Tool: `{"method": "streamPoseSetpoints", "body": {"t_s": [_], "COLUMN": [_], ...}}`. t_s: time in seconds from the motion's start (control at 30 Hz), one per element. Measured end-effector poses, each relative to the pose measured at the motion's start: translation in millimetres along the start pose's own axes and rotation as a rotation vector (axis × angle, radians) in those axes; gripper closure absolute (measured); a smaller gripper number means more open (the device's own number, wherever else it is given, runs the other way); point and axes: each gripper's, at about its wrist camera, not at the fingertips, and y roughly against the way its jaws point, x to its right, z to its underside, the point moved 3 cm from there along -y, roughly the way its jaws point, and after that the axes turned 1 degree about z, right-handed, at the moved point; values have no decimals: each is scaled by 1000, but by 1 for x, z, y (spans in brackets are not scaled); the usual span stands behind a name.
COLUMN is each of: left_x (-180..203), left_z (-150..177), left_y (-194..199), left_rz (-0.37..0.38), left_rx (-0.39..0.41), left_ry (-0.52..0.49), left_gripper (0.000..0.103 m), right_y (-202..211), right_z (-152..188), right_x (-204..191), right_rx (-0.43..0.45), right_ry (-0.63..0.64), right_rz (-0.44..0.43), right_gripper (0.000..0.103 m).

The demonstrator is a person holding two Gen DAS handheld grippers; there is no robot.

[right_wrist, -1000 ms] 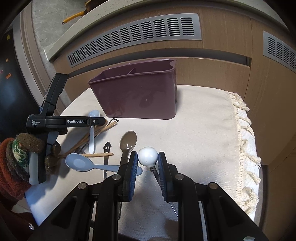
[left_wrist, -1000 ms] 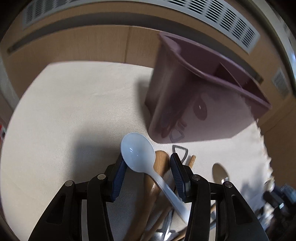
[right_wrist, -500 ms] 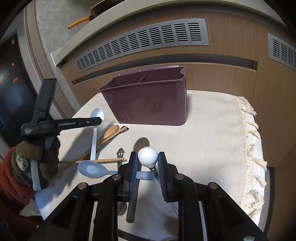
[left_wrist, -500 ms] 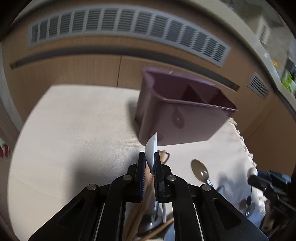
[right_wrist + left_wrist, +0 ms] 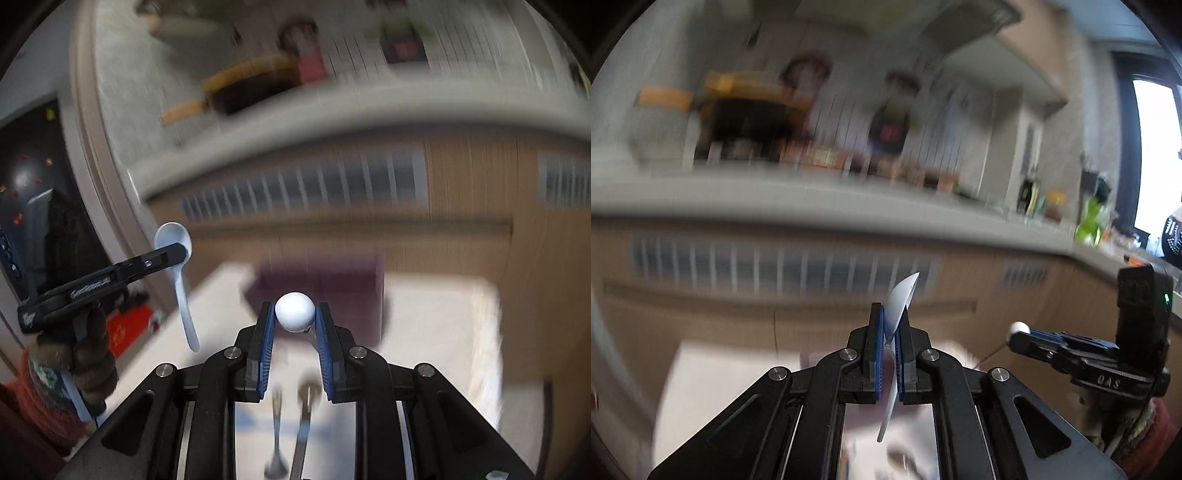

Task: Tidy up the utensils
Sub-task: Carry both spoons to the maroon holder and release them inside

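Both grippers loaded and lifted, nothing in the holder yet

My left gripper point(image 5: 891, 345) is clenched on a pale blue plastic spoon point(image 5: 176, 266), bowl up between the pads and the handle hanging down below them, thin and light and seen edge-on from my own camera. My right gripper point(image 5: 294, 328) is clenched on a utensil with a round white knob point(image 5: 294, 312) at its tip, the thin metal stem running back under the pads. Ahead of and below the right gripper stands the purple holder point(image 5: 317, 284) on the cloth-covered table point(image 5: 436, 332), blurred. Beneath that gripper at least two metal utensils point(image 5: 291, 432) lie on the cloth, so I judge the sorting barely begun.
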Motion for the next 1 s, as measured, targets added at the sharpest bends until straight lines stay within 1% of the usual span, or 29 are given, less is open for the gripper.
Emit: {"method": "streamPoseSetpoints", "body": {"t_s": [0.07,0.1,0.17,0.2,0.23,0.3,0.5,0.57,0.67,0.73,0.77,0.8,0.83,0.87,0.9,0.93,0.97,1.0], "left_x": [-3,-8,-23,-32,-35,-47,-72,-79,-80,-78,-77,-77,-75,-76,-76,-76,-76,-76], "left_z": [-14,-16,-13,-7,-2,15,63,73,88,98,102,105,105,105,102,97,89,81], "left_y": [-15,-26,-46,-60,-71,-95,-139,-144,-152,-153,-155,-154,-154,-150,-144,-139,-129,-119], "left_rz": [9,20,50,59,56,53,33,29,13,5,2,7,12,10,6,8,13,10], "left_rx": [37,30,-5,-27,-38,-74,-197,-220,-259,-293,-309,-315,-313,-311,-301,-285,-258,-234], "left_ry": [-14,7,61,99,113,137,208,226,221,210,209,211,213,215,220,227,236,239], "left_gripper": [98,98,98,98,98,98,98,98,98,98,96,95,91,80,74,64,59,59], "right_y": [-4,-10,-34,-49,-59,-83,-128,-139,-150,-156,-156,-155,-154,-154,-151,-148,-139,-128], "right_z": [-35,-46,-59,-60,-59,-48,-6,7,25,35,39,41,41,41,39,36,31,25], "right_x": [1,4,14,20,23,35,52,56,55,53,51,50,47,45,42,39,33,27], "right_rx": [66,83,81,59,41,-6,-128,-167,-214,-236,-243,-238,-245,-262,-268,-257,-229,-197], "right_ry": [12,14,-4,-24,-40,-84,-105,-120,-113,-88,-79,-71,-66,-57,-45,-32,-9,20], "right_rz": [-18,-24,-28,-26,-24,-27,-15,-20,-15,4,11,14,22,33,50,66,84,98], "right_gripper": [83,83,83,83,83,83,83,83,83,83,83,82,81,81,81,81,81,81]}}
